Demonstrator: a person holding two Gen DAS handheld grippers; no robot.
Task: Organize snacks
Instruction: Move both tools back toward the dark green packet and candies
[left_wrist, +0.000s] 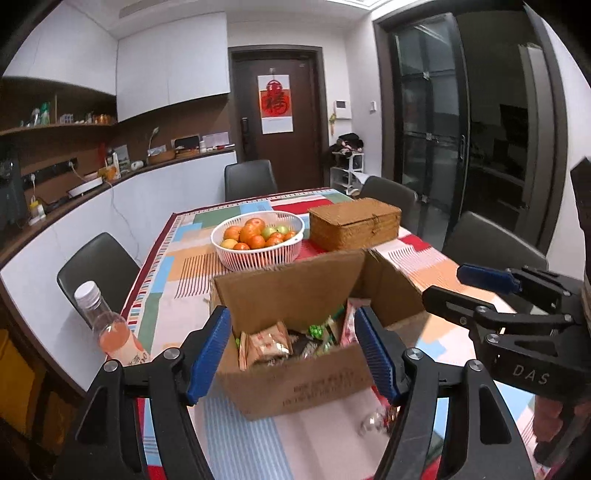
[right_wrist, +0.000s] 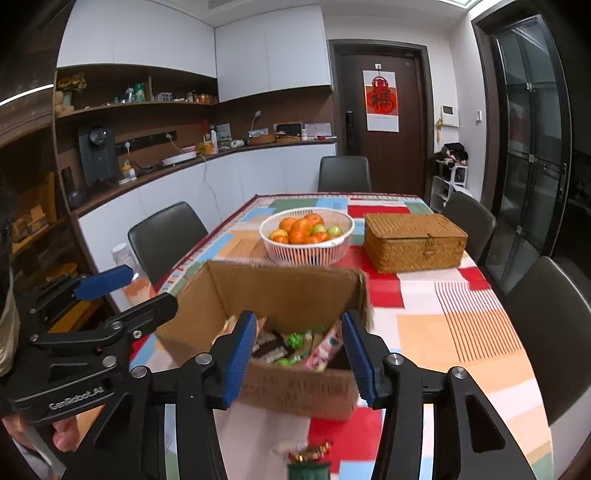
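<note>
- Left wrist view, nearest item: left tool (left_wrist: 291, 350), blue pads set wide apart, nothing between them; it hovers above the near edge of the desk (left_wrist: 236, 435).
- Just ahead of the tool and framed by its pads: open cardboard box (left_wrist: 295, 384), flaps up, holding wrapped snacks (left_wrist: 267, 345), among them a tan biscuit pack, green-wrapped sweets and a pink packet.
- Below the tool's right pad, on the desk in front of the box: a small loose wrapped candy (left_wrist: 376, 422), blurred.
- To the tool's left, at the desk edge: bottle of pink drink (left_wrist: 110, 328), upright, white cap.
- Beyond the box: white fruit basket (left_wrist: 258, 240) of oranges and green fruit; wicker chest (left_wrist: 354, 223) to its right, lid shut.
- To the tool's right: right tool (left_wrist: 443, 286), fingers parted, empty, level with the box's right wall.
- Right wrist view, nearest item: a loose snack with red-gold wrapping above a green pack (right_wrist: 309, 461), low at the frame edge, beneath the tool.
- The right tool's pads stand apart over the box's near wall, gripping nothing.
- Step in hand, by judgement: gathering stray snacks into the box; most appear already inside.
- Next move likely calls for lowering one tool to a loose item before the box, closing on it and carrying it over the rim.
</note>
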